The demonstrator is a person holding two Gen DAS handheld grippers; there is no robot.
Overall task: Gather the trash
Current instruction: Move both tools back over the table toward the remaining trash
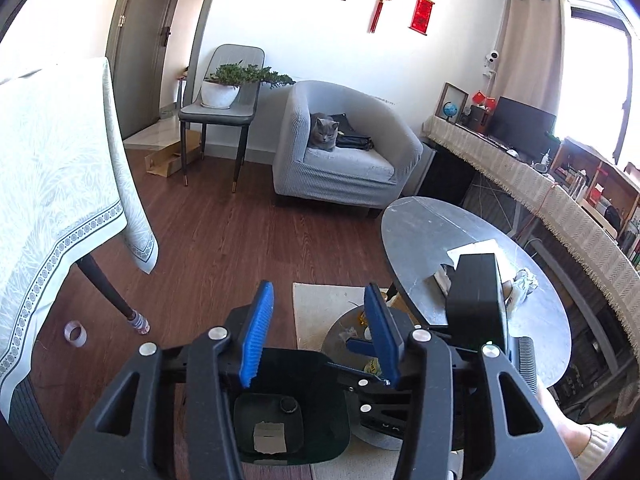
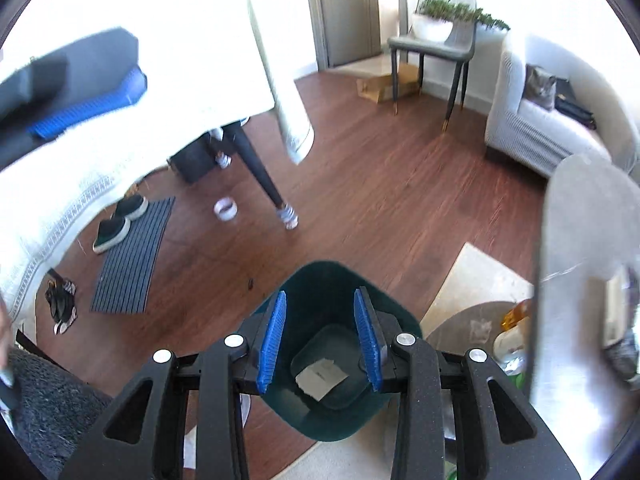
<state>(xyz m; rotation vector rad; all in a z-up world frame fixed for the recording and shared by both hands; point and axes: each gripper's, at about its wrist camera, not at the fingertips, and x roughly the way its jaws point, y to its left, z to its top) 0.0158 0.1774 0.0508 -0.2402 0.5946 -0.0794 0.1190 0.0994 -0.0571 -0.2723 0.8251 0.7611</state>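
Observation:
A dark green trash bin [image 2: 320, 420] stands on the floor below both grippers, with a white paper scrap [image 2: 322, 378] on its bottom; it also shows in the left wrist view [image 1: 296, 408], scrap [image 1: 269, 437] inside. My right gripper [image 2: 320, 340] is open and empty above the bin's mouth. My left gripper [image 1: 318, 334] is open and empty, over the bin's edge. Crumpled paper trash [image 1: 524, 280] and torn paper [image 1: 476, 250] lie on the oval grey table [image 1: 424, 232]. The right gripper's body [image 1: 476, 300] shows in front of that table.
A lower round shelf [image 1: 344, 332] holds wrappers. A cloth-covered table [image 1: 60, 184] stands left, a tape roll [image 1: 75, 334] by its leg. A cat [image 1: 323, 134] sits on the grey armchair [image 1: 340, 160]. Shoes [image 2: 116, 222], a mat and a rug lie on the floor.

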